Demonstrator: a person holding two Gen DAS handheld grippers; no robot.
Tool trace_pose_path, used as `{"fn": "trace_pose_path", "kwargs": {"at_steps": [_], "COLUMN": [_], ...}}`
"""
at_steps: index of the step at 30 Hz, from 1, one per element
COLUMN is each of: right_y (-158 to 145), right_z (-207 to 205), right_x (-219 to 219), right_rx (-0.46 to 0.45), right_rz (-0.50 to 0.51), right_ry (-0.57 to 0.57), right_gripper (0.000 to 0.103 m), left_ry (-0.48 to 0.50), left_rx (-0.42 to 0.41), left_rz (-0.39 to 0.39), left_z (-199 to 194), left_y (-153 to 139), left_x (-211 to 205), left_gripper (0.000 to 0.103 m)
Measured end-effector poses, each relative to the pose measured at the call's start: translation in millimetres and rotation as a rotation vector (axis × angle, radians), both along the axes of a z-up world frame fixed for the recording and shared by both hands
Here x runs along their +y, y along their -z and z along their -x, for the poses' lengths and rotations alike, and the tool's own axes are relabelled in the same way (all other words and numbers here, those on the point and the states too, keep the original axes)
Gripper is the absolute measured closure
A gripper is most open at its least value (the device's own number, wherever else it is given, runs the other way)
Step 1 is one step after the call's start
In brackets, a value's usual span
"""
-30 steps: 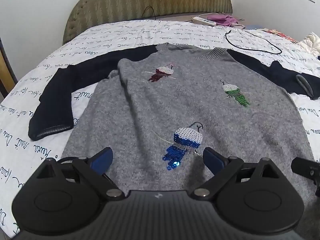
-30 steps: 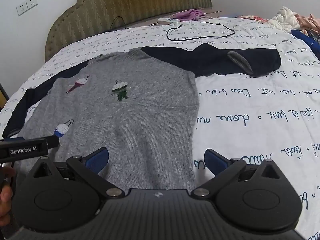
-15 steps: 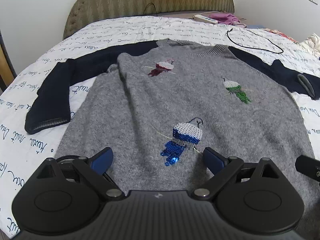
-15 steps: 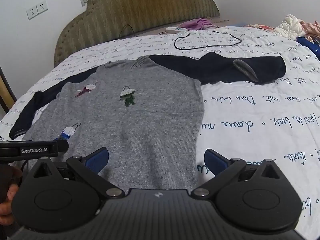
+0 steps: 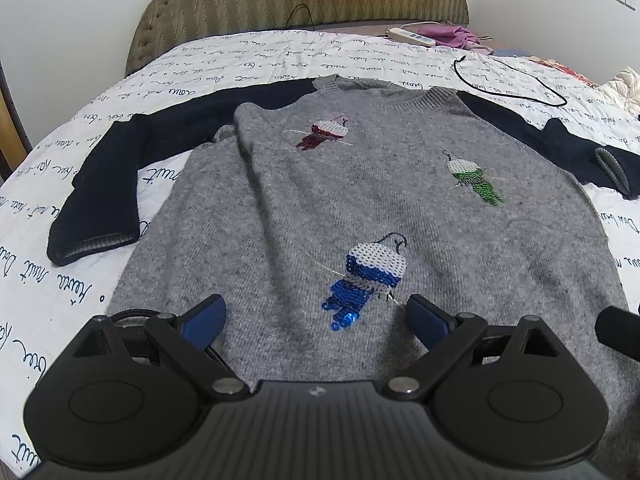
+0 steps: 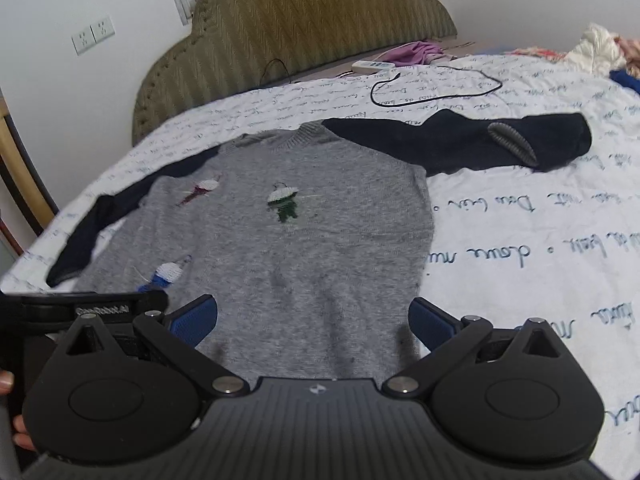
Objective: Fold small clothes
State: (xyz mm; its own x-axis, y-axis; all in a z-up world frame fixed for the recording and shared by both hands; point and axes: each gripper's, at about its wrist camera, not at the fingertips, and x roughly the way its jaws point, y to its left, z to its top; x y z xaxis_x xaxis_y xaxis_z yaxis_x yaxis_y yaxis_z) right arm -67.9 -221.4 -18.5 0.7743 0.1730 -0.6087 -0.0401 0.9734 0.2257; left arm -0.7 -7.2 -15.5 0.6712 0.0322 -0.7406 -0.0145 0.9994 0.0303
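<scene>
- Below you, the bed (image 5: 280, 52) fills both views, its white cover printed with dark handwriting and an olive padded headboard (image 6: 304, 28) rising at the far end.
- Your grey sweater (image 5: 360, 208) lies face up on the cover, neck toward the headboard, with one long crease running down its left half.
- Its dark navy sleeves spread outward: the left sleeve (image 5: 104, 184) bends back toward you, while the right sleeve (image 6: 460, 140) stretches away across the cover, its ribbed cuff turned up.
- Your left gripper (image 5: 316, 316) hovers over the lower hem with its jaws spread wide, nothing between them.
- Your right gripper (image 6: 314, 320) hangs over the hem's right corner, jaws likewise apart and empty.
- Three sequined figures decorate the chest: blue (image 5: 368, 276), green (image 5: 474, 178) and maroon (image 5: 324, 134).
- A black cable (image 6: 436, 88) loops on the cover beyond the right sleeve, near a white power strip (image 6: 372, 65).
</scene>
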Motion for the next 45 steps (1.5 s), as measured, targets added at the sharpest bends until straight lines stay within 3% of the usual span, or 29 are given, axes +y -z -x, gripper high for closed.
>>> {"fn": "trace_pose_path", "kwargs": {"at_steps": [24,30,45], "right_y": [-2.1,-2.1,-10.5], "right_z": [1.8,-1.4,-18.8], "right_x": [0.4,3.2,-5.5], "right_rx": [-0.028,-0.010,-0.053], "right_rz": [0.014,0.046,0.109], "right_ry": [-0.037,-0.034,-0.039], "right_gripper": [0.000,0.000,0.001], "left_ry": [0.013,0.006,0.025], "left_rx": [-0.001,0.012,-0.032], "left_rz": [-0.049,-0.007,-0.110], "left_z": [0.6,-4.6,-25.9], "left_y": [-0.8,-3.3,-20.4], "left_x": [-5.8,-2.2,-20.4], "left_gripper": [0.006,0.006,0.006]}}
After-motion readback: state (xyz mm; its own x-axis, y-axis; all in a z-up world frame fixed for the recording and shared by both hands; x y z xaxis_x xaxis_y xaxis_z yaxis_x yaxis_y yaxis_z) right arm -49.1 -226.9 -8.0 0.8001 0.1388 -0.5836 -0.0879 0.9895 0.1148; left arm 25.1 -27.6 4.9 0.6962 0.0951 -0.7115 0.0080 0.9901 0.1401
